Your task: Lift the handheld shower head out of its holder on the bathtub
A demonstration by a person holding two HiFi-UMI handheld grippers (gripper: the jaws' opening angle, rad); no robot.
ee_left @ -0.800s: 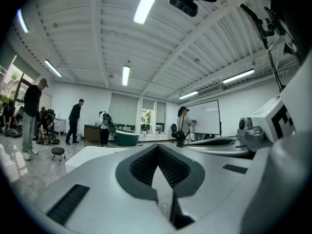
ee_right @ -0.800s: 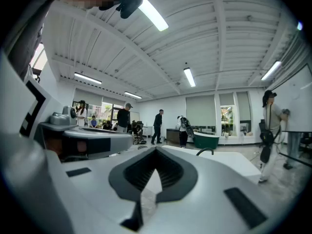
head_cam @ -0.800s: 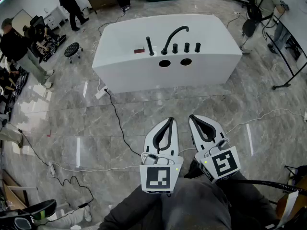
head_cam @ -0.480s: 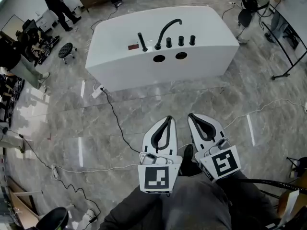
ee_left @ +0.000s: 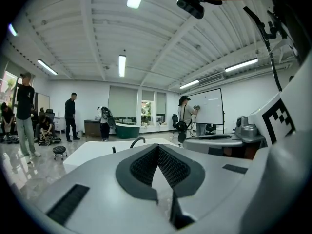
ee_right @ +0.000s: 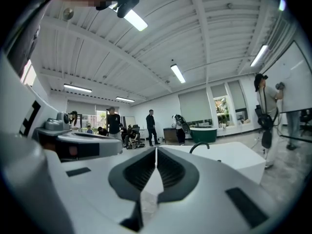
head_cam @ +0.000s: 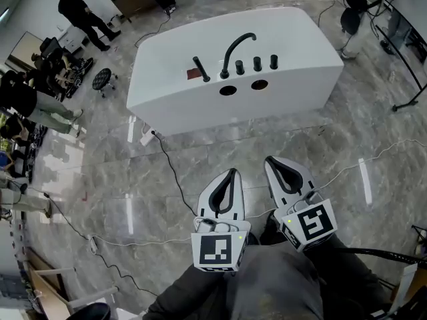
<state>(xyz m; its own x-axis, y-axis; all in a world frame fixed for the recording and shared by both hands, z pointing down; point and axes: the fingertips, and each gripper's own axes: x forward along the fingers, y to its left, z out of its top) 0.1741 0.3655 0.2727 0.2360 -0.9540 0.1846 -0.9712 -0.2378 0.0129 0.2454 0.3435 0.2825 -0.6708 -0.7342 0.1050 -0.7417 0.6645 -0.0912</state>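
White left gripper (head_cam: 230, 173) and right gripper (head_cam: 273, 161), black-padded jaws, black-and-white marker cubes (head_cam: 217, 251), dark grey clothing (head_cam: 267, 287), black cable (head_cam: 373, 252)

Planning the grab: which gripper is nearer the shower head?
Left, narrowly. The left gripper is well short of the shower head, slightly right of its line; the right gripper is about as far back but farther right.

A person in black (head_cam: 79, 13) stands on the grey marble floor (head_cam: 87, 179) near a round black stool (head_cam: 101, 79). A black cable (head_cam: 172, 169) snakes across the tiles. Another person (ee_left: 185, 112) raises a hand at a whiteboard (ee_left: 212, 106) beneath ceiling strip lights (ee_left: 122, 65).
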